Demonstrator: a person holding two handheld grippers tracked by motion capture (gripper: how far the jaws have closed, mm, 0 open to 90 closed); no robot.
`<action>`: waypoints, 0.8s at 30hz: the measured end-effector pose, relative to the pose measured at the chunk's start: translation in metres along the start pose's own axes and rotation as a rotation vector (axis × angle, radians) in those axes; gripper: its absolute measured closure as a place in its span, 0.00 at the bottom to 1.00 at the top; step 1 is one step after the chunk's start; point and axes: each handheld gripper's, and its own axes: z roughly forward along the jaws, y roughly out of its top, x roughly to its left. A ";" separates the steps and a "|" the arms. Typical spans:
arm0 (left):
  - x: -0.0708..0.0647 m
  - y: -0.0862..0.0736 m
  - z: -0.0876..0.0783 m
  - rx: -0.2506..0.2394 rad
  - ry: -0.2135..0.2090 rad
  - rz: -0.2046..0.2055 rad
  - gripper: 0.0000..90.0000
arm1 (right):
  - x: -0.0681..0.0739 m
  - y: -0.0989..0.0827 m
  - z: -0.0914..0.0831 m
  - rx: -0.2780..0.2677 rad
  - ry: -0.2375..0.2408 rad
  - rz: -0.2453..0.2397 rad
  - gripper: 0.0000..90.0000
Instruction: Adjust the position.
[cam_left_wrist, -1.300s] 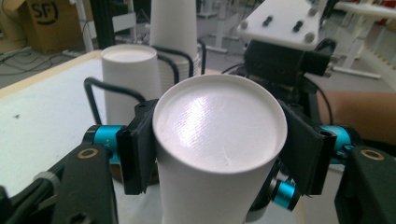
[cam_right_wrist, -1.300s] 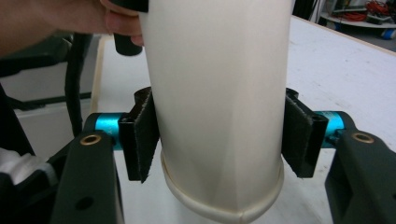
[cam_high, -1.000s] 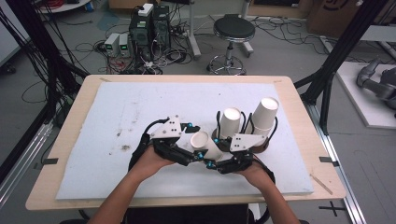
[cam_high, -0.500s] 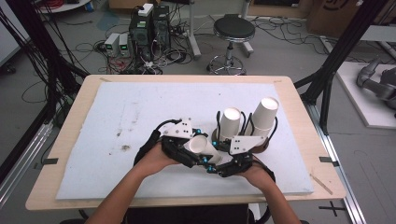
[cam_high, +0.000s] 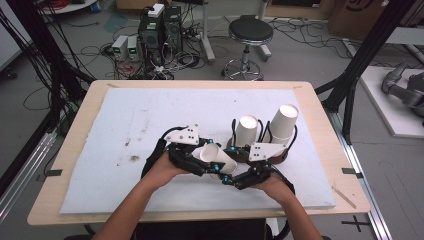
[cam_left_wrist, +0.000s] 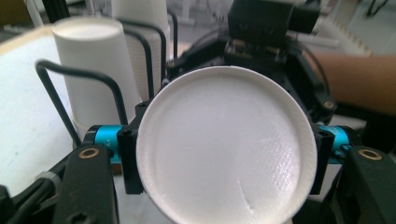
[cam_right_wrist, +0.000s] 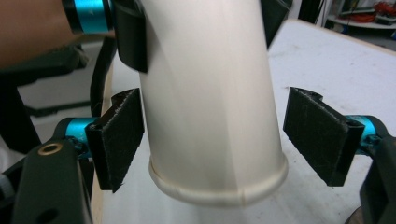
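A white foam mat (cam_high: 150, 125) covers the wooden table (cam_high: 320, 107). Beyond its far edge stand a black round stool (cam_high: 250, 31), computer towers (cam_high: 161, 25) and loose cables (cam_high: 90, 50) on the grey floor.

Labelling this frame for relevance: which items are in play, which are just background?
In play:
- white paper cup lying on its side, between both tools
- left tool, shut on it
- right tool, pads open beside it
- black wire cup rack with two upright white cups

Background:
- black round stool
- computer towers
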 end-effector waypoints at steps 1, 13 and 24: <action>0.000 -0.001 -0.002 -0.034 -0.005 -0.009 0.39 | -0.001 0.000 -0.001 -0.014 -0.003 0.005 0.23; 0.000 -0.004 -0.006 -0.160 -0.068 0.003 0.39 | 0.004 0.000 0.001 -0.054 0.021 -0.002 0.23; 0.002 -0.011 -0.006 -0.101 -0.043 -0.019 0.31 | 0.003 0.000 -0.002 0.008 0.019 -0.085 0.42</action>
